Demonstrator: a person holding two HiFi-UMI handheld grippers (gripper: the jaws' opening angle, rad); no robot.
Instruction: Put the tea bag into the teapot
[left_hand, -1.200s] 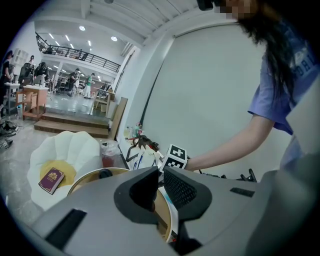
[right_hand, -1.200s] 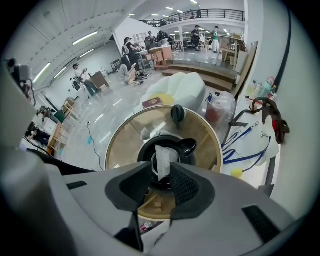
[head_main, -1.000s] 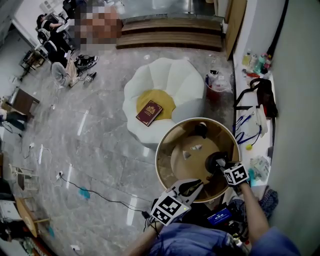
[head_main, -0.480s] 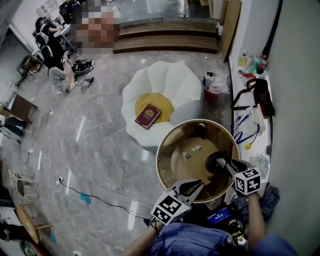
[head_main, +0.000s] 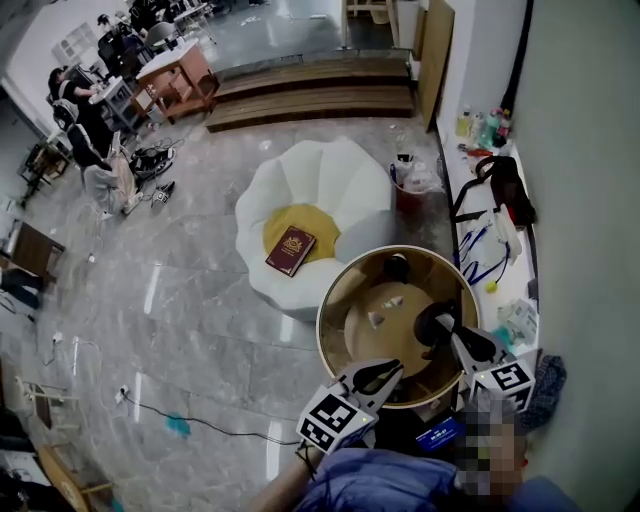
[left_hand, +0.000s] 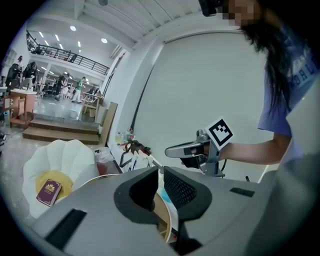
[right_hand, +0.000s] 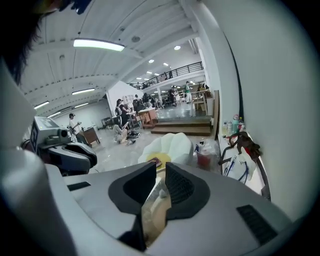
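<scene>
Closing on nothing, right gripper (right_hand: 160, 169) half-open

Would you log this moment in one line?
right gripper: near teapot, jaws just closing, empty | left gripper: empty | tea bags: on table

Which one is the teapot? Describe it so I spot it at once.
Find the white flower-shaped seat; the round gold-rimmed tray stands below it in the head view. The teapot is the dark round thing on the tray's right side, bigger than the dark cup at the far rim and unlike the pale tea bags mid-tray.
</scene>
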